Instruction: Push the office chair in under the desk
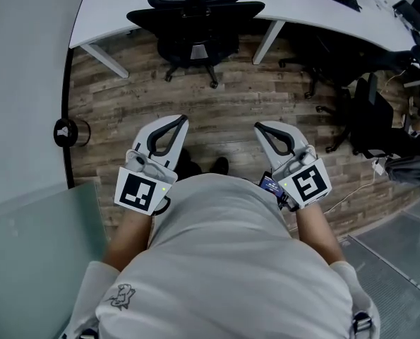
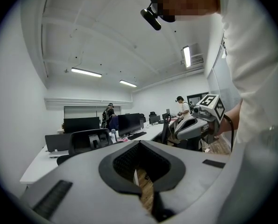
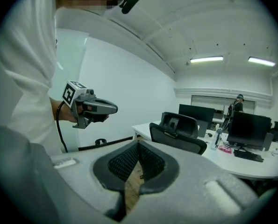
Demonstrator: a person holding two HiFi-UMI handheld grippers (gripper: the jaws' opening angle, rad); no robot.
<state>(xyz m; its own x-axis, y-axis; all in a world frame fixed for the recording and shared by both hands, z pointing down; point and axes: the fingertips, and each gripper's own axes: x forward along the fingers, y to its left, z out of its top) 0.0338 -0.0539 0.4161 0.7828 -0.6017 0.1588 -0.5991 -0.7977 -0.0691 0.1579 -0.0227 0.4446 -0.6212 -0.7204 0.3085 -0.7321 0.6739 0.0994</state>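
The black office chair (image 1: 194, 20) stands at the far side of the wood floor, its seat against the edge of the white desk (image 1: 111, 16) and its backrest facing me. Both grippers hang in front of my body, a stretch of floor short of the chair. My left gripper (image 1: 182, 119) is shut and empty, as is my right gripper (image 1: 260, 127). From the left gripper view, the shut jaws (image 2: 139, 143) point toward the chair (image 2: 89, 141). Along the right gripper's shut jaws (image 3: 139, 143), the chair (image 3: 178, 132) stands beside the desk (image 3: 251, 164).
More black chairs (image 1: 368, 111) crowd the right side under a second desk. A round black object (image 1: 67, 131) sits on the floor by the left wall. A white cable (image 1: 351, 193) trails on the right. People stand among monitors (image 2: 129, 123) far off.
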